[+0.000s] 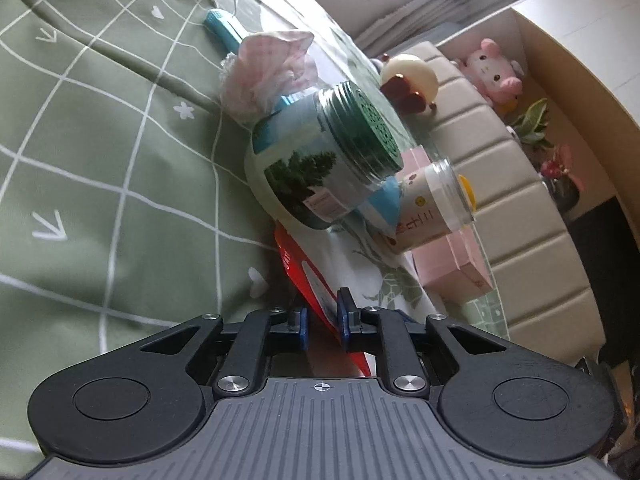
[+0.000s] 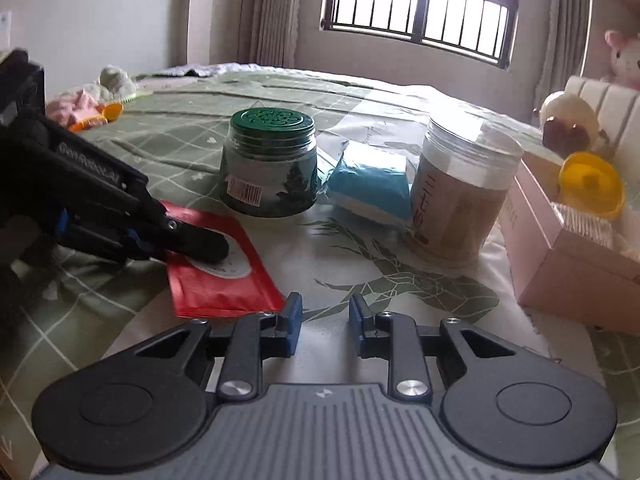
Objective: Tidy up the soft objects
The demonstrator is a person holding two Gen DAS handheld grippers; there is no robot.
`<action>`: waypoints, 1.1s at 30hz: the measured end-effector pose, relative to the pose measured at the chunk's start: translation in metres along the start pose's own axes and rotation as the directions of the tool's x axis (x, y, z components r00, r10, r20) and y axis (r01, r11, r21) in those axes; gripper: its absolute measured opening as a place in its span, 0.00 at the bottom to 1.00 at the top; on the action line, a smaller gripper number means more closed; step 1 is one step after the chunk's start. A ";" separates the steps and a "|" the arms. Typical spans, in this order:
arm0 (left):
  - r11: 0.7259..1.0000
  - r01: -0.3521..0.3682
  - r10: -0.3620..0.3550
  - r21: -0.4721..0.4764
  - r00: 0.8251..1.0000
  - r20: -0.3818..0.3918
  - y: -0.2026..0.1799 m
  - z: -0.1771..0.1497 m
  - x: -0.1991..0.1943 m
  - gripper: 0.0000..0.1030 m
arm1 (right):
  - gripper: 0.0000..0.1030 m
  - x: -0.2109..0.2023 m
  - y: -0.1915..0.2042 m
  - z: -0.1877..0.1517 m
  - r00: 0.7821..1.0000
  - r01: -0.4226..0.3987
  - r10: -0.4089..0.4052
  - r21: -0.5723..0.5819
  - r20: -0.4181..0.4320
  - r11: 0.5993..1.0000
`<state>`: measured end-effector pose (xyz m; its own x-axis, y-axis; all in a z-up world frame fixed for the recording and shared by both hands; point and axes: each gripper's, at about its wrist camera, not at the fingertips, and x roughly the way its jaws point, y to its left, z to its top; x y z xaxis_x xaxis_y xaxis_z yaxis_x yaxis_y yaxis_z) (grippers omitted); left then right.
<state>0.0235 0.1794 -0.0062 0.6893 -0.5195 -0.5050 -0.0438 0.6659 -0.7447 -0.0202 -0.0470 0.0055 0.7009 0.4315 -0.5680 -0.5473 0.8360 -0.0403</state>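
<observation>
A bedroom: quilted bed (image 2: 360, 92), curtained window (image 2: 416, 4).

We count two jars (image 2: 269, 164) (image 2: 460, 196), one red pouch (image 2: 224, 280), one blue packet (image 2: 370, 184), one pink box (image 2: 568, 256) and two plush toys (image 1: 494, 72) (image 1: 408, 80) on the bed

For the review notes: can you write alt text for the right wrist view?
The left gripper clamps a flat red packet on the green patterned bedspread; the right gripper hangs open and empty. Behind stand a green-lidded jar, blue pack and clear plastic canister.
</observation>
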 end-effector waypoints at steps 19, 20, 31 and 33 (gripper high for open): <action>0.988 0.004 0.018 -0.155 0.989 0.144 -0.004 -0.024 -0.004 0.12 | 0.30 0.001 -0.016 -0.007 0.997 -0.080 0.077 0.106 0.025 0.991; 0.987 0.010 0.015 -0.159 0.988 0.151 -0.003 -0.026 -0.006 0.11 | 0.30 0.001 -0.016 -0.007 0.997 -0.080 0.078 0.109 0.025 0.991; 0.976 0.089 -0.040 -0.198 0.970 0.240 0.010 -0.033 -0.039 0.06 | 0.33 -0.018 -0.030 -0.002 0.997 -0.077 0.079 0.097 -0.016 0.992; 0.975 0.104 -0.053 -0.195 0.967 0.250 0.015 -0.033 -0.042 0.06 | 0.33 -0.021 -0.033 0.002 0.998 -0.046 0.048 0.073 -0.031 0.996</action>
<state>-0.0302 0.1937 -0.0100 0.8495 -0.4037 -0.3396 -0.1119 0.4912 -0.8638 -0.0160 -0.0834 0.0205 0.6592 0.4609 -0.5942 -0.5441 0.8377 0.0461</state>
